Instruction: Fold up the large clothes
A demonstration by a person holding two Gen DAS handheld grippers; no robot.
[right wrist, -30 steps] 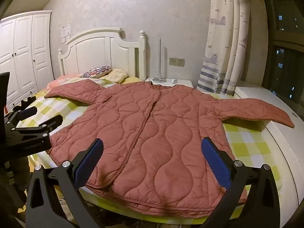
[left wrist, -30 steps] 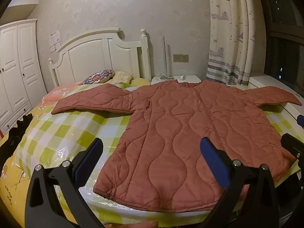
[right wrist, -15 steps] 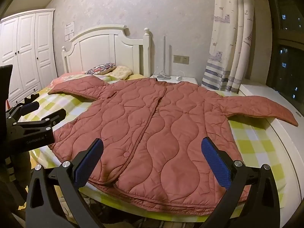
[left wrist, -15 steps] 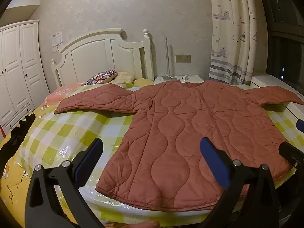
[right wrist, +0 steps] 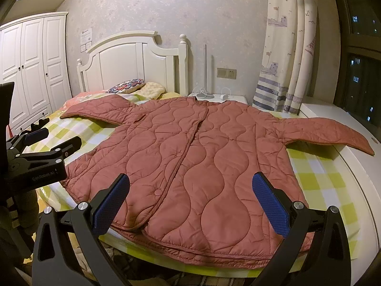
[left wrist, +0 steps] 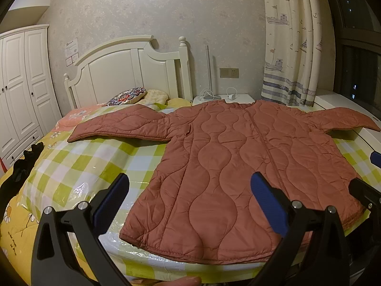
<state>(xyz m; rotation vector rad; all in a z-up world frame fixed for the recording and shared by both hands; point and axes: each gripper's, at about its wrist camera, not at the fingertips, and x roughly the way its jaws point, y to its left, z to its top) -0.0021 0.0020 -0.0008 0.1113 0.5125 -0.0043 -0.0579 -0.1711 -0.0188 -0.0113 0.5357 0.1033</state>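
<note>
A rust quilted jacket lies spread flat on the bed, beyond both the left gripper and the right gripper, whose jaws are spread wide, holding nothing.

At nine o'clock in the right wrist view, the left tongs carry the white brand mark "GenRobot.AI". The paper notices on the wall are too small to read.

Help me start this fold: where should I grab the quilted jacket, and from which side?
Judging by its flat, spread pose, grip the quilted jacket at a sleeve cuff, coming from the outer side: the sleeves lie straight out, their thin edges free to pinch.
</note>
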